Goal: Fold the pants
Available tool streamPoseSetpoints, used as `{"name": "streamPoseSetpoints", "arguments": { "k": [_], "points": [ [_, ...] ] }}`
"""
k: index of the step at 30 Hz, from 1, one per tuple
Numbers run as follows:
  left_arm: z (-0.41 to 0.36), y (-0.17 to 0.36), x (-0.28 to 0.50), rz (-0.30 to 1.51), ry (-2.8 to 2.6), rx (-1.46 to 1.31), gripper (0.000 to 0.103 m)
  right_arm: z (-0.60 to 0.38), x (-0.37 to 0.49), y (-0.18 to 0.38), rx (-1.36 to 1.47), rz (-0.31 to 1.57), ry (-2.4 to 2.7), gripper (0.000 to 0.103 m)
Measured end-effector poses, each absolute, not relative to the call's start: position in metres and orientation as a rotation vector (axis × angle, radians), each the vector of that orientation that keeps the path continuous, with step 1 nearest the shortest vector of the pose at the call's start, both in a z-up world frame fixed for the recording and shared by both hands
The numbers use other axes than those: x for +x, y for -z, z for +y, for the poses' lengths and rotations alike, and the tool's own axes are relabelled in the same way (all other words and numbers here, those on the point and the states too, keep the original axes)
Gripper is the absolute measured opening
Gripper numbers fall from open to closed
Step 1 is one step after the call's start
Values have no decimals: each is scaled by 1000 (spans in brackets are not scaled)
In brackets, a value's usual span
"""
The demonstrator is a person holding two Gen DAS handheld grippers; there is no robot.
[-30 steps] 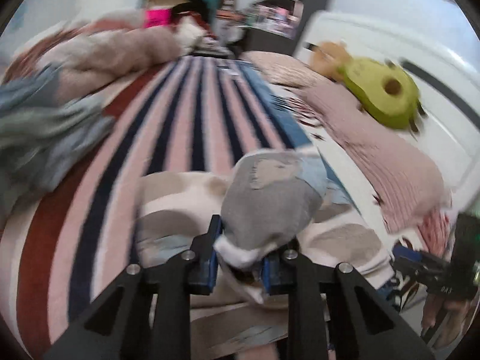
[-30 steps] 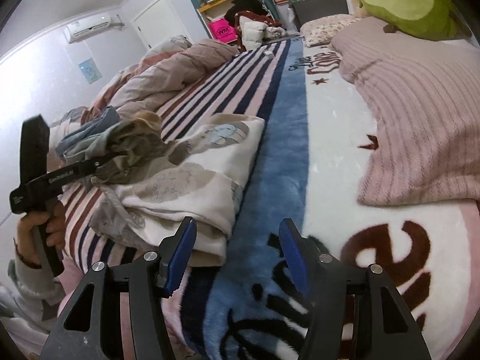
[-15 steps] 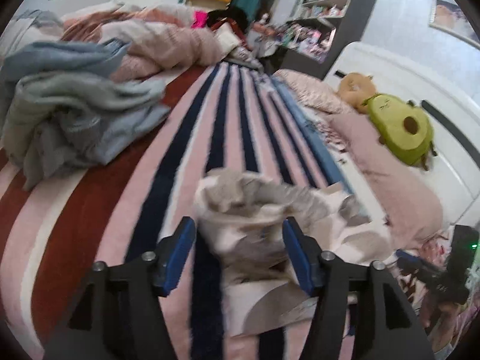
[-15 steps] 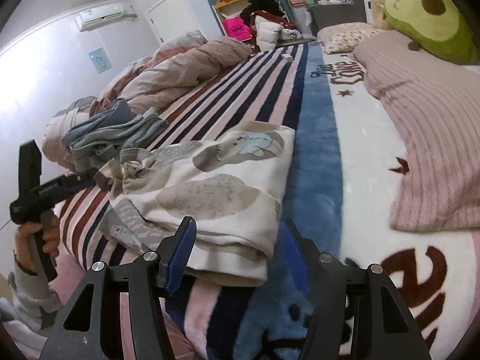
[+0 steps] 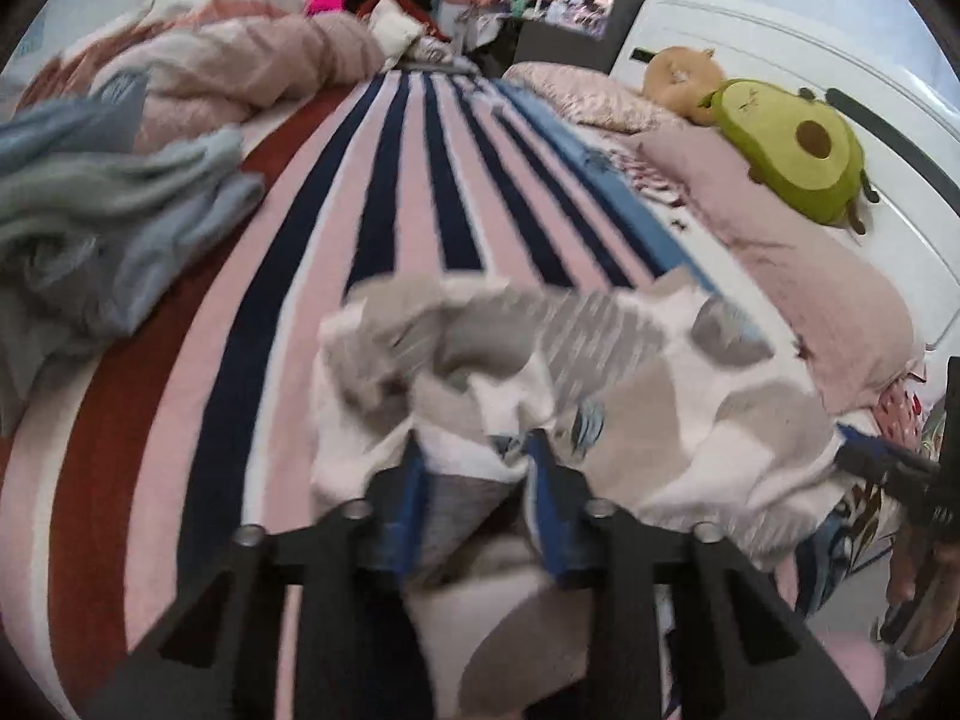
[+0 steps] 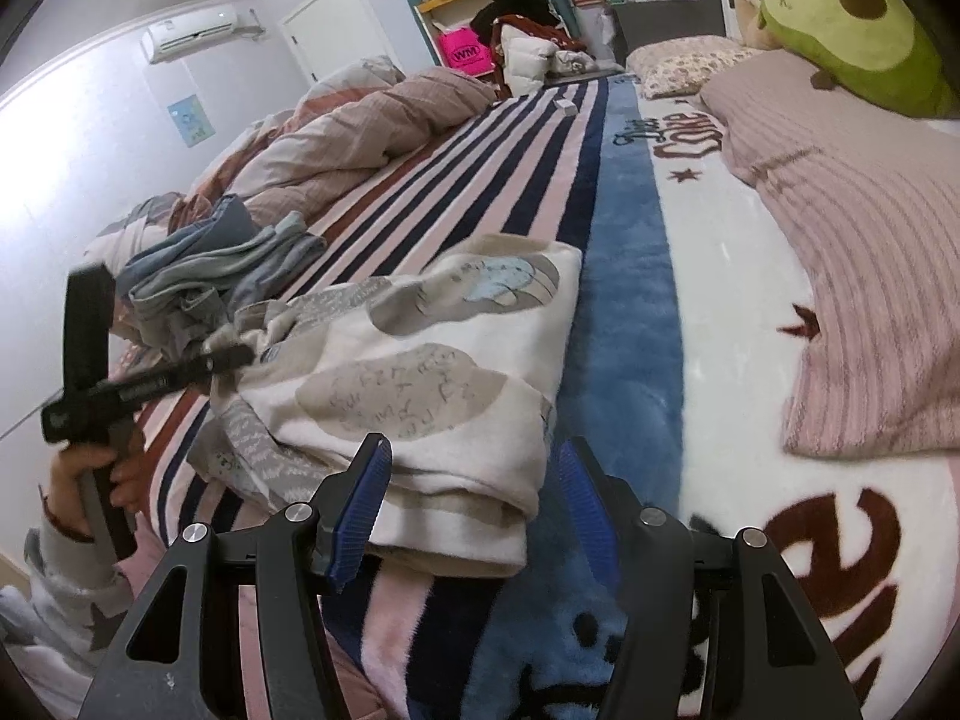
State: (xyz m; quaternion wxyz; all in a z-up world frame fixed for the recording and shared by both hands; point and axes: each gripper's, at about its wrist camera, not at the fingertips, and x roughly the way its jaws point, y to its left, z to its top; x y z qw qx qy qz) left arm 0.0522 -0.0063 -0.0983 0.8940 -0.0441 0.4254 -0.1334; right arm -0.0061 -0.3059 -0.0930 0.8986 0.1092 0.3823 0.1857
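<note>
The pants [image 6: 420, 378] are cream with grey and blue cloud patches and lie folded in a thick pile on the striped blanket. In the left wrist view the pants [image 5: 600, 396] bunch up in front of my left gripper [image 5: 477, 462], whose blue pads are closed on a fold of the cloth at the pile's near edge. The left gripper also shows in the right wrist view [image 6: 237, 354], at the left end of the pile. My right gripper [image 6: 474, 492] is open and empty, just short of the pile's near corner.
A heap of blue-grey clothes [image 5: 90, 222] lies left of the pants on the striped blanket [image 5: 420, 180]. A pink quilt [image 6: 372, 126] is bunched at the back. A pink ribbed blanket [image 6: 870, 276] and an avocado plush [image 6: 852, 18] lie at the right.
My left gripper was shut on the pants, opened half a second ago, and has now closed on a fold of the cloth again. My right gripper stayed open and moved closer to the pile.
</note>
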Motion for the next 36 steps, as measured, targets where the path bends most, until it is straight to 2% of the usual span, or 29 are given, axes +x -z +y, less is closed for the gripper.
{"name": "streamPoseSetpoints", "arguments": {
  "k": [9, 11, 13, 15, 22, 29, 30, 32, 34, 36],
  "points": [
    [29, 109, 12, 922, 205, -126, 23, -308, -18, 96, 246, 797, -380, 54],
    [35, 104, 5, 911, 181, -117, 28, -308, -20, 95, 246, 794, -378, 54],
    [44, 93, 1, 878, 160, -117, 49, -308, -22, 93, 246, 788, -377, 54],
    [56, 76, -1, 825, 158, -150, 55, -308, -22, 91, 247, 782, -378, 55],
    [41, 44, 34, 749, 213, -99, 60, -305, -12, 89, 244, 775, -399, 59],
    [0, 75, 86, 812, 239, -14, 60, -307, 1, 98, 254, 790, -407, 59],
    [-5, 79, 90, 820, 247, -9, 59, -308, 3, 99, 260, 794, -407, 59],
    [-9, 82, 92, 827, 270, -12, 44, -309, 4, 102, 265, 801, -407, 59],
    [-12, 82, 91, 835, 280, -2, 11, -309, 4, 104, 264, 805, -405, 59],
    [-9, 80, 86, 832, 285, -9, 6, -309, 3, 104, 265, 806, -404, 59]
  ]
}}
